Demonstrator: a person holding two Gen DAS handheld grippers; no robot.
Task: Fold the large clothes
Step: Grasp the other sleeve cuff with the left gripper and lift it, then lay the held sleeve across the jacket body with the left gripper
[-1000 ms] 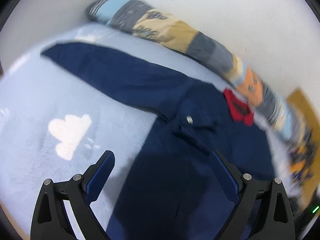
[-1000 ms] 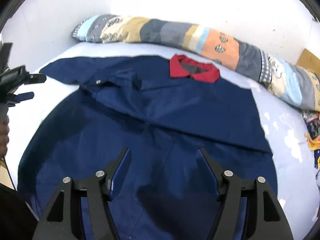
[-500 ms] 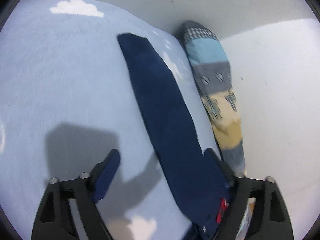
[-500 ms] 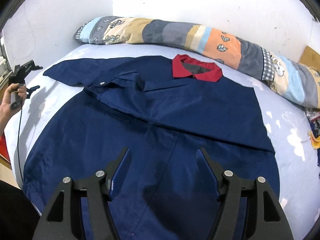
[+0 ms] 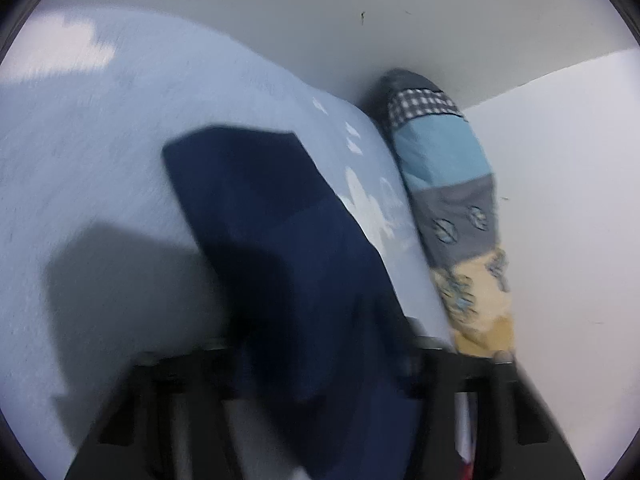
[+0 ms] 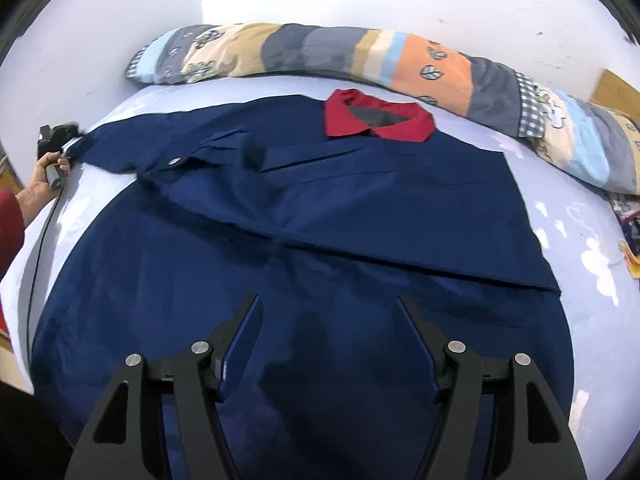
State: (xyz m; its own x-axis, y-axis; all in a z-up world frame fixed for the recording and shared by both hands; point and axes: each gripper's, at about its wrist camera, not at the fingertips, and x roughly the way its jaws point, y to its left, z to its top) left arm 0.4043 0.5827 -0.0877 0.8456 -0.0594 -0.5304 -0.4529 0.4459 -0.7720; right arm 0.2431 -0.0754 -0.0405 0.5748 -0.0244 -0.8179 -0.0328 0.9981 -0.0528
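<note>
Navy shirt (image 6: 304, 216) with red collar (image 6: 378, 120): spread flat on the bed (image 6: 580, 232); left sleeve (image 5: 280, 240) now fills more of the left view than half a second ago, running between the left claw (image 5: 316, 364) fingers, blurred, closure cannot be told; right claw (image 6: 328, 344) unchanged, spread apart above the hem; patchwork bolster (image 6: 400, 60) along the wall.

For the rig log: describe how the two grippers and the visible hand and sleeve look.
The right gripper has a black frame with silver bolts and two flat blue fingers. The left gripper is blurred in its own view, showing only a black frame. From the right wrist view, the left hand wears a red sleeve, and a thin black cable trails from it.
</note>
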